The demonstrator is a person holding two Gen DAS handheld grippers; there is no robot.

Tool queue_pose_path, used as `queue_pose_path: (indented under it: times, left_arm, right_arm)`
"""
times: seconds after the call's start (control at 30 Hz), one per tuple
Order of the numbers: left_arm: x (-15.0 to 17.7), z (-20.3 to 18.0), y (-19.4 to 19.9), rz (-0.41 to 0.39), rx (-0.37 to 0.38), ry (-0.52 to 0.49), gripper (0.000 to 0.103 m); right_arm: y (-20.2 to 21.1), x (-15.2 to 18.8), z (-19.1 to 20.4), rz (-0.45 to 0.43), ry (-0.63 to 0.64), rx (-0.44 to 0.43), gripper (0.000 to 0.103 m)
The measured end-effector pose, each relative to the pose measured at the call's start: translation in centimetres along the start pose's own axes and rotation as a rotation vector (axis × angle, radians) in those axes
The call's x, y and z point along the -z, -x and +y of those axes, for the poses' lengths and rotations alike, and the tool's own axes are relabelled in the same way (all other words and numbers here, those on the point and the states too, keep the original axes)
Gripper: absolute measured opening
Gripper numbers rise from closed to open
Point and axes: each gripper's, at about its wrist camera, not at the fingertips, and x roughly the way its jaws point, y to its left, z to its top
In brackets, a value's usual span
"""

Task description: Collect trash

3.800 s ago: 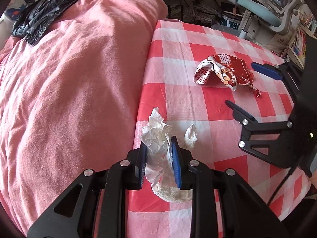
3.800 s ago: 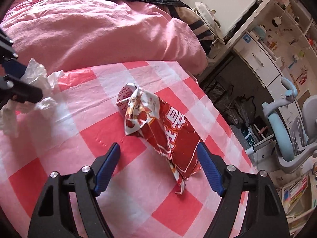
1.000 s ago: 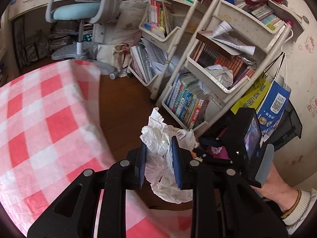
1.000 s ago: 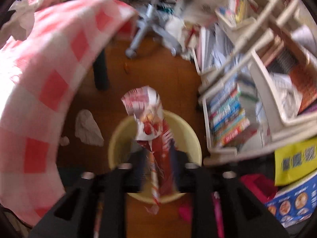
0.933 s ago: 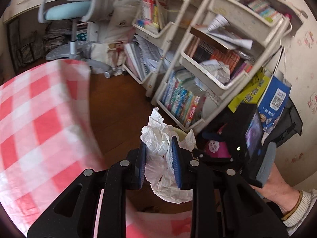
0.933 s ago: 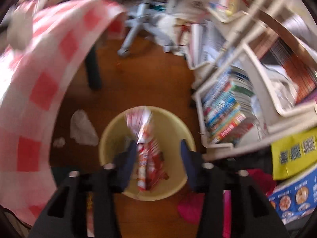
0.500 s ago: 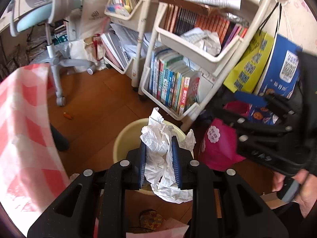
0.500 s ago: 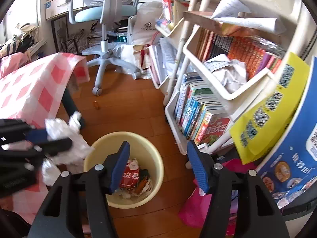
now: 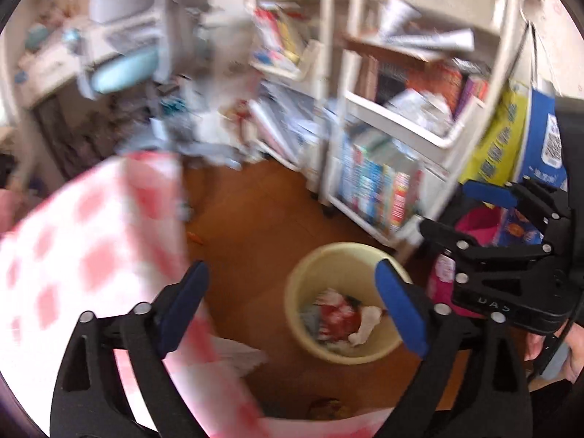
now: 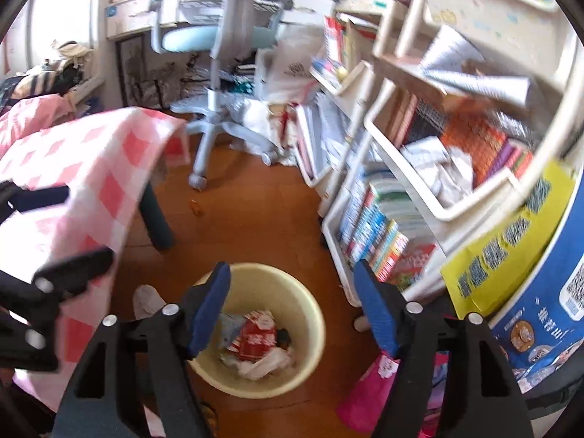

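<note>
Both claws empty above the yellow waste bin; trash lies inside it.

Left claw [image 9: 292, 303]: jaws spread wide and opening, nothing between them. Right claw [image 10: 292, 314]: jaws apart and opening, nothing between them. The yellow bin [image 10: 314, 314] stands on the wooden floor [image 10: 255, 211], just beside the white book trolley [image 10: 452, 211] and near the edge of the table, which is covered in a red-and-white checked cloth [image 10: 91, 168]. Inside the bin: the red snack wrapper [image 10: 255, 335] and the crumpled white tissue [image 10: 262, 363], resting on other scraps. A further crumpled scrap [image 10: 146, 299] lies on the floor just beside the bin, under the table edge. The left view is motion-blurred.
</note>
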Motion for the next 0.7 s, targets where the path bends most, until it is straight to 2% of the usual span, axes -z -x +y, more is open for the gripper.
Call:
queue_pose_path:
  times: [0.07,0.23,0.43,0.57,0.7]
  left_arm:
    - [0.2,2.5,2.6,-0.030,-0.074,0.011,0.096]
    - [2.7,9.7,9.3,-0.070,-0.241,0.105,0.096]
    - [6.2,17.8,16.6,-0.128,-0.380,0.232,0.096]
    - [8.0,21.9,19.0,-0.131,-0.461,0.253,0.096]
    - [9.5,25.3,19.8,-0.105,-0.539,0.261,0.096]
  right_arm:
    - [1.0,-0.7,2.0,-0.034,0.021,-0.028,0.075]
    - [4.1,-1.5,8.0,-0.125,0.097,-0.095,0.087]
    - [7.7,-2.2,15.7,-0.234,0.174,-0.175,0.095]
    - [9.4,-2.4,21.6,-0.288,0.265,-0.209,0.095]
    - [9.8,-2.2,26.1,-0.319,0.362,-0.198,0.095]
